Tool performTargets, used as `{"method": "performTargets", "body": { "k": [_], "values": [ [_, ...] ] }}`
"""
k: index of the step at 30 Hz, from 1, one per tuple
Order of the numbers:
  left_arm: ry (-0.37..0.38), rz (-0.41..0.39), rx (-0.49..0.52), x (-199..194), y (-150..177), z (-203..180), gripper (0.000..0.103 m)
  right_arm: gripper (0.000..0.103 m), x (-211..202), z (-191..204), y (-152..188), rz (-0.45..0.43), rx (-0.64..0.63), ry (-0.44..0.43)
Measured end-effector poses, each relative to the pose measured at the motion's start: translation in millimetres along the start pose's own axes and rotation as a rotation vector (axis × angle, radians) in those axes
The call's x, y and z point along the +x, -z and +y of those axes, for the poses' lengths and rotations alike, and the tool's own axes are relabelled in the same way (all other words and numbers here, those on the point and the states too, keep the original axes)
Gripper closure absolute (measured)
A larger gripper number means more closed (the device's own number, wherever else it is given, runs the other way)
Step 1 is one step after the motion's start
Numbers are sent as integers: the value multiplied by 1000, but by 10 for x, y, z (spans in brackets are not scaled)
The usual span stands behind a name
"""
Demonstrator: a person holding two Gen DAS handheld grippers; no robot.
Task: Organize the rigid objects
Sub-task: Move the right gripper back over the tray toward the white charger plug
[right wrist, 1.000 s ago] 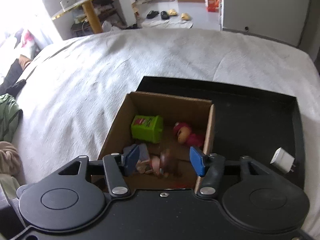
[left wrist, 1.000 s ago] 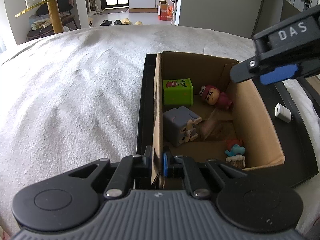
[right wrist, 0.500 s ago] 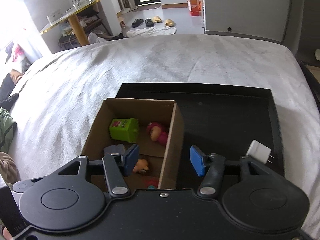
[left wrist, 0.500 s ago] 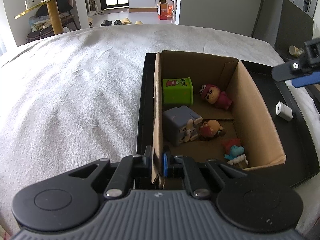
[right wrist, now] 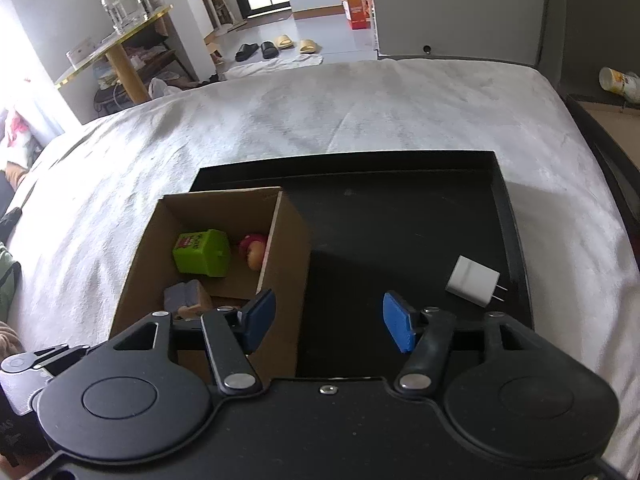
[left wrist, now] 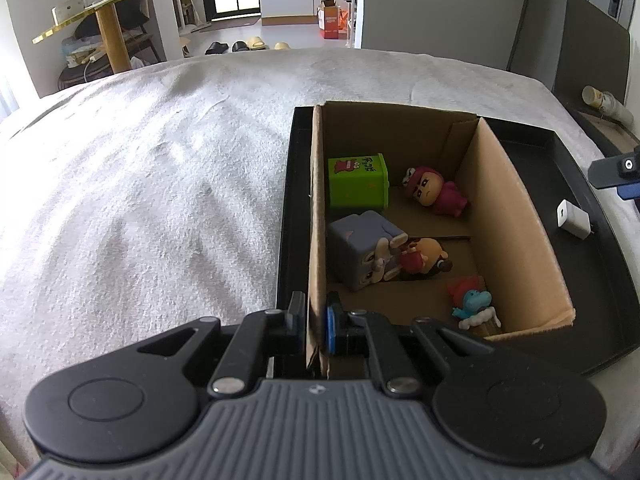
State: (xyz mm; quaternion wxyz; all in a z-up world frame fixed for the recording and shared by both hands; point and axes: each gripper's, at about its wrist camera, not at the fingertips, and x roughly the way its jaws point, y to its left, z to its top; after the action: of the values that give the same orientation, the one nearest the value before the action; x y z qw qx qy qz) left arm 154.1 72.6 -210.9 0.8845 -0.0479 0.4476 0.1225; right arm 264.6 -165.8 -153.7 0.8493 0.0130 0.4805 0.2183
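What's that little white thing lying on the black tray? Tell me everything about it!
The white charger plug is a small, smooth plastic block with rounded corners and two thin metal prongs sticking out of one end. It lies flat on the black tray, alone, to the right of the cardboard box. Nothing touches it but the tray. The right tongs are open near it, with nothing between them.

The left hand-held gripper (left wrist: pixel 318 326) has a ribbed grey body, two round black discs at its sides, black linkage arms with silver pivot screws, and a blue pad on one finger. The right hand-held gripper (right wrist: pixel 328 316) has a smooth black body, matching discs and silver screws, and two blue finger pads (right wrist: pixel 396 322).
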Motion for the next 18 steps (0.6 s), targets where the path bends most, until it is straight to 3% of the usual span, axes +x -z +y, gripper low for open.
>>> {"method": "performTargets", "body": {
  "k": [18],
  "values": [
    [-37, 12, 25, 19, -18, -76, 94, 33, 28, -481, 114, -21, 63, -1]
  ]
}}
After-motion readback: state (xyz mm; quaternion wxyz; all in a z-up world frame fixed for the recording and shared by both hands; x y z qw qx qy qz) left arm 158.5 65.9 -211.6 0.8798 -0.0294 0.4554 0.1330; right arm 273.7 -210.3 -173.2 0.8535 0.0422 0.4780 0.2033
